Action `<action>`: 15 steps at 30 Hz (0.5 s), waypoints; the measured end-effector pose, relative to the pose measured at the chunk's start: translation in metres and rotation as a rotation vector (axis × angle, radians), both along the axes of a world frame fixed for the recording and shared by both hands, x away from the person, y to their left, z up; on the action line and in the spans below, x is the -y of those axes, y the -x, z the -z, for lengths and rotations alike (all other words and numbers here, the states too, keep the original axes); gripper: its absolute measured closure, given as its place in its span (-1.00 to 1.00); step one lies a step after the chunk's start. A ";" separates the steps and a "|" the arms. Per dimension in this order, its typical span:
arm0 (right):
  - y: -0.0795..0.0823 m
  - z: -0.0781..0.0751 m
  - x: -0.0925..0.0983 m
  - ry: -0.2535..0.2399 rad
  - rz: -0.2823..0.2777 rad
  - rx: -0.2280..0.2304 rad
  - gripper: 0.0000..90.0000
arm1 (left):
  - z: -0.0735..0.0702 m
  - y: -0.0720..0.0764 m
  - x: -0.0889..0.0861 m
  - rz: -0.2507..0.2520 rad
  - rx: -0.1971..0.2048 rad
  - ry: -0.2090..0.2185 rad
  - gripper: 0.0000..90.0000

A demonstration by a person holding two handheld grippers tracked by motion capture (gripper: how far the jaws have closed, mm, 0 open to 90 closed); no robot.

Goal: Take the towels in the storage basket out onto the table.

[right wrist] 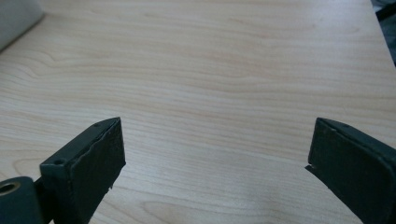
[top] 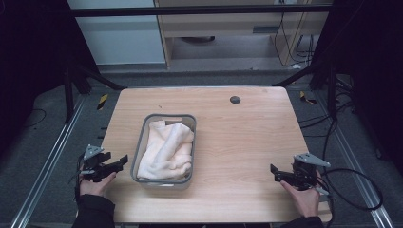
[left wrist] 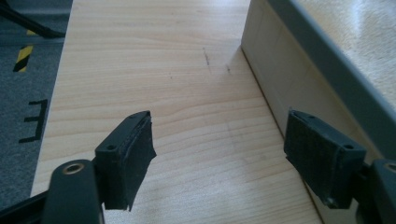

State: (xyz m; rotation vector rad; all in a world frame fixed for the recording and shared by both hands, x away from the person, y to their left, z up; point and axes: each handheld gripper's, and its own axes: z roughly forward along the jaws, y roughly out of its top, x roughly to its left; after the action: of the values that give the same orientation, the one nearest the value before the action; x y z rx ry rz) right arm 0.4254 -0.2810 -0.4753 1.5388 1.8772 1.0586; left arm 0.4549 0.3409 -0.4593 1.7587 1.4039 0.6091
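Note:
A clear plastic bin with a grey rim [top: 143,137] stands left of the table's middle, and a cream towel [top: 167,149] lies crumpled inside it. My left gripper [top: 122,161] rests at the table's left edge, just left of the bin, open and holding nothing. In the left gripper view its jaws stand wide apart over bare wood, with the bin's wall [left wrist: 289,79] close on the right. My right gripper [top: 274,172] sits near the front right corner, open and empty, pointing toward the bin. A corner of the bin [right wrist: 16,18] shows at the upper left of the right gripper view.
The wooden table [top: 247,137] has a dark round cable hole [top: 235,99] near its far edge. Bare wood stretches between the bin and my right gripper. Cables [top: 354,190] trail off the table's right side, and metal frame rails run along the floor.

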 end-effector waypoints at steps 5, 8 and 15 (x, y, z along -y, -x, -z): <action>0.005 -0.005 0.001 -0.023 0.003 0.042 -0.84 | -0.012 0.004 0.002 0.006 0.008 0.021 -0.38; 0.007 -0.007 -0.001 -0.020 0.007 0.062 -0.81 | -0.021 0.007 0.000 -0.005 0.023 0.044 -0.36; 0.008 -0.003 -0.003 0.000 -0.006 0.101 -0.74 | -0.043 0.014 -0.001 0.018 0.057 0.075 -0.34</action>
State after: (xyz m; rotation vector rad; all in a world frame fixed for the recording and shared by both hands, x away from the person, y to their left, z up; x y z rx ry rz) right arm 0.4173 -0.2783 -0.4727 1.4536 1.8144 1.1176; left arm 0.4407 0.3424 -0.4168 1.6802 1.3535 0.5858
